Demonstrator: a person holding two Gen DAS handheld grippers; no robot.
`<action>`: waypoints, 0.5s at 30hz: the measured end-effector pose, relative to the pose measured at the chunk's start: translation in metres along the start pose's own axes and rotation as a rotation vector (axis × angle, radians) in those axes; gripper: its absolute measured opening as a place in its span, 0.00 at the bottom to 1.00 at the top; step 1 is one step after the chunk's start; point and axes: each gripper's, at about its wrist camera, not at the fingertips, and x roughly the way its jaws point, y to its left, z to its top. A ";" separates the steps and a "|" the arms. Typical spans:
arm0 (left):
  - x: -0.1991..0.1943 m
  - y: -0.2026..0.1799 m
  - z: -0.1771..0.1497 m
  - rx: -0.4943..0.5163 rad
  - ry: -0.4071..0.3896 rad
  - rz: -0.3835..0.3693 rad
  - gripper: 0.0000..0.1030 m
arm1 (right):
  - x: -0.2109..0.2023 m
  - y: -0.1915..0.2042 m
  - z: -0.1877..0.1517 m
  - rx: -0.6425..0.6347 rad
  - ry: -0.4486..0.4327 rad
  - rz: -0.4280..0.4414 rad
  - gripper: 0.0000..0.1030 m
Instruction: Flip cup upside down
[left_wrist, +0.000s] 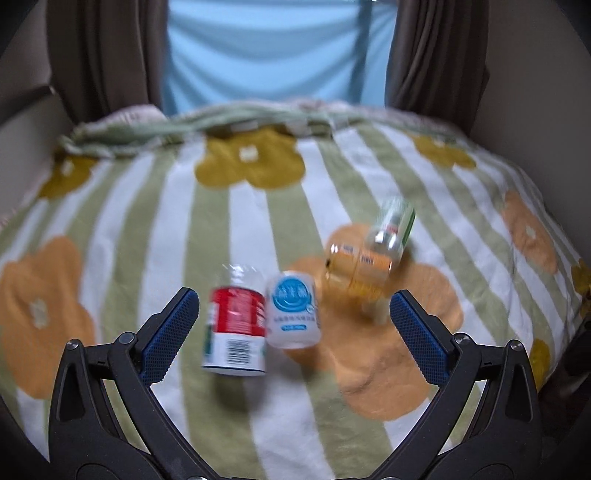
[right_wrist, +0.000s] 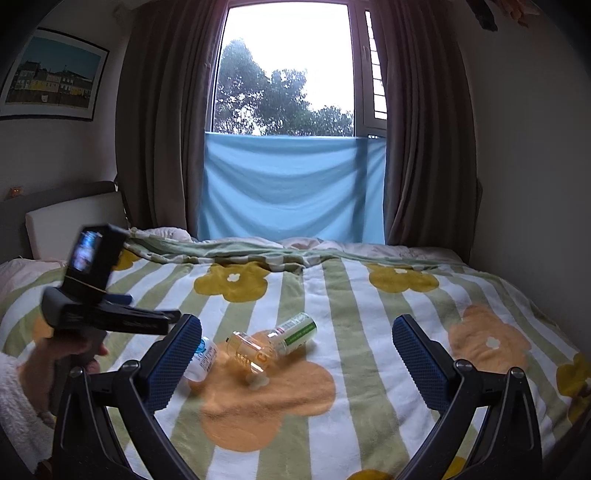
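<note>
Several small containers sit together on the striped flower blanket (left_wrist: 258, 417); the left wrist view is motion-blurred. A red-labelled clear cup (left_wrist: 236, 328) is nearest, just inside my left gripper's left finger. A white container with a blue label (left_wrist: 291, 310) touches it on the right. Farther right lie an orange-labelled clear one (left_wrist: 356, 269) and a green-labelled one (left_wrist: 397, 221) on their sides. My left gripper (left_wrist: 295, 328) is open and holds nothing. My right gripper (right_wrist: 295, 343) is open above the blanket, short of the white (right_wrist: 203, 354), orange (right_wrist: 251, 350) and green (right_wrist: 299, 328) containers. The red cup is hidden there.
A person's hand (right_wrist: 70, 350) holds the left gripper body (right_wrist: 92, 295) at the left of the right wrist view. A headboard (right_wrist: 74, 218) stands at the back left. Brown curtains (right_wrist: 424, 147) and a blue cloth (right_wrist: 291, 184) close off the window behind the bed.
</note>
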 end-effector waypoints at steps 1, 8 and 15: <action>0.010 0.000 -0.001 0.001 0.020 -0.003 0.99 | 0.005 -0.001 -0.003 0.004 0.010 0.002 1.00; 0.075 -0.011 -0.011 0.047 0.138 -0.001 0.84 | 0.030 -0.005 -0.017 0.013 0.055 0.008 1.00; 0.118 -0.008 -0.017 0.038 0.220 -0.002 0.75 | 0.046 -0.007 -0.026 0.018 0.087 0.013 1.00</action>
